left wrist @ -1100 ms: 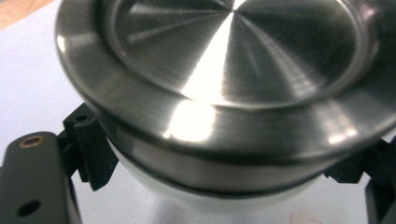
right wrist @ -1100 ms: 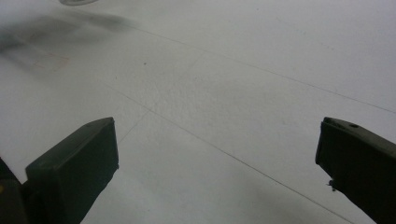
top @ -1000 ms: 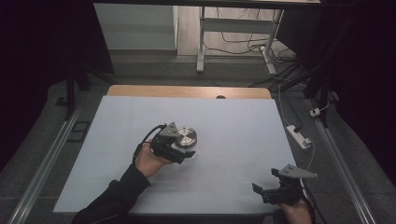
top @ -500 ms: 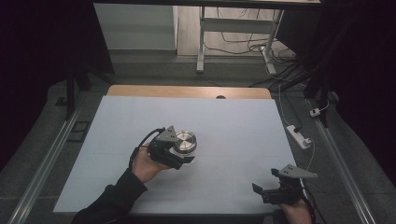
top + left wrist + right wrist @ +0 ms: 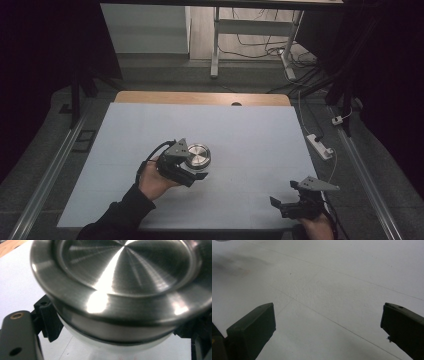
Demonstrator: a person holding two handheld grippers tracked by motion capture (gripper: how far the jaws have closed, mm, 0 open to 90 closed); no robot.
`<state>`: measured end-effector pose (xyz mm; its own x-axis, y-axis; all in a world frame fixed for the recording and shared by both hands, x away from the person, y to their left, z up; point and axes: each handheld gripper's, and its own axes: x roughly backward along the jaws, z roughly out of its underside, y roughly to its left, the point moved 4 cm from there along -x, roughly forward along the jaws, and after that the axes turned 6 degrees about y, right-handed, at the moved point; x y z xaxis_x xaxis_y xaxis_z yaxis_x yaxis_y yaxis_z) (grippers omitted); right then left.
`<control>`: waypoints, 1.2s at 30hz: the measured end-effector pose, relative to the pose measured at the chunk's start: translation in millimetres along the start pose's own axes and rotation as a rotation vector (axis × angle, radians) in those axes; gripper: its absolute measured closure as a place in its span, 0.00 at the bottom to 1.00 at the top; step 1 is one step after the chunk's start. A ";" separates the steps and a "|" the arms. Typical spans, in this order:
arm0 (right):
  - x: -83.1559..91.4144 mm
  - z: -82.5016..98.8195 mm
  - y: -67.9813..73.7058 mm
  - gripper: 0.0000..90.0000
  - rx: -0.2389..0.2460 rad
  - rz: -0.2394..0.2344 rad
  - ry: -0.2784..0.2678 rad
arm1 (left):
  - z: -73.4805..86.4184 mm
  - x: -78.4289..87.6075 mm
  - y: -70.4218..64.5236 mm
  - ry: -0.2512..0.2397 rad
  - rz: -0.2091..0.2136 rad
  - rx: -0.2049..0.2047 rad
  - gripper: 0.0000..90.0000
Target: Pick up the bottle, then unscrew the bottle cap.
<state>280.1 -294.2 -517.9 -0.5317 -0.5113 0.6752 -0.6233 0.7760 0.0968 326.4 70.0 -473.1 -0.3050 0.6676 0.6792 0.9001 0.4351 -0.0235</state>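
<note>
A round container with a brushed-steel lid (image 5: 198, 155) and a white body sits between the jaws of my left gripper (image 5: 196, 163), held just above the white table sheet (image 5: 250, 130) at centre left. In the left gripper view the steel lid (image 5: 120, 290) looms close, and the left gripper (image 5: 120, 331) has a black jaw pressed against each side of the white body. My right gripper (image 5: 284, 194) rests near the table's front right corner. Its jaws stand wide apart over bare sheet in the right gripper view (image 5: 328, 325).
A strip of wooden tabletop (image 5: 200, 97) shows along the far edge of the sheet. A white power strip (image 5: 320, 146) with its cable lies on the floor to the right. A metal table frame (image 5: 216, 45) stands beyond the far edge.
My left gripper has drifted a little toward the near edge with the container still in its jaws. The right gripper has stayed put.
</note>
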 end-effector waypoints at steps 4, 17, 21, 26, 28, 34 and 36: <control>0.8 0.0 0.3 0.00 0.002 0.001 -0.006 | -0.2 -0.3 -0.4 -0.004 -0.001 0.001 0.17; 5.5 -6.8 4.7 0.00 0.012 -0.013 -0.046 | 1.6 -2.1 1.2 -0.007 -0.003 0.008 0.17; 6.5 -11.4 9.3 0.00 0.030 -0.026 -0.055 | 2.0 -2.6 1.5 -0.004 -0.006 -0.004 0.17; 5.9 -17.1 15.8 0.00 0.058 -0.036 -0.055 | 2.8 -4.4 1.4 0.002 -0.008 -0.003 0.17; 5.2 -18.9 18.5 0.00 0.067 -0.043 -0.054 | 2.8 -4.6 1.4 0.003 -0.009 -0.004 0.17; 3.0 -22.4 23.7 0.00 0.086 -0.058 -0.055 | 2.2 -4.6 1.3 -0.008 -0.007 0.004 0.17; 2.4 -24.2 26.4 0.00 0.091 -0.069 -0.059 | 2.4 -4.4 1.6 -0.008 -0.008 0.004 0.17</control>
<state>276.3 -265.9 -495.9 -0.5172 -0.5850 0.6248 -0.7072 0.7032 0.0730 328.4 69.2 -477.9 -0.3146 0.6689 0.6735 0.8963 0.4430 -0.0213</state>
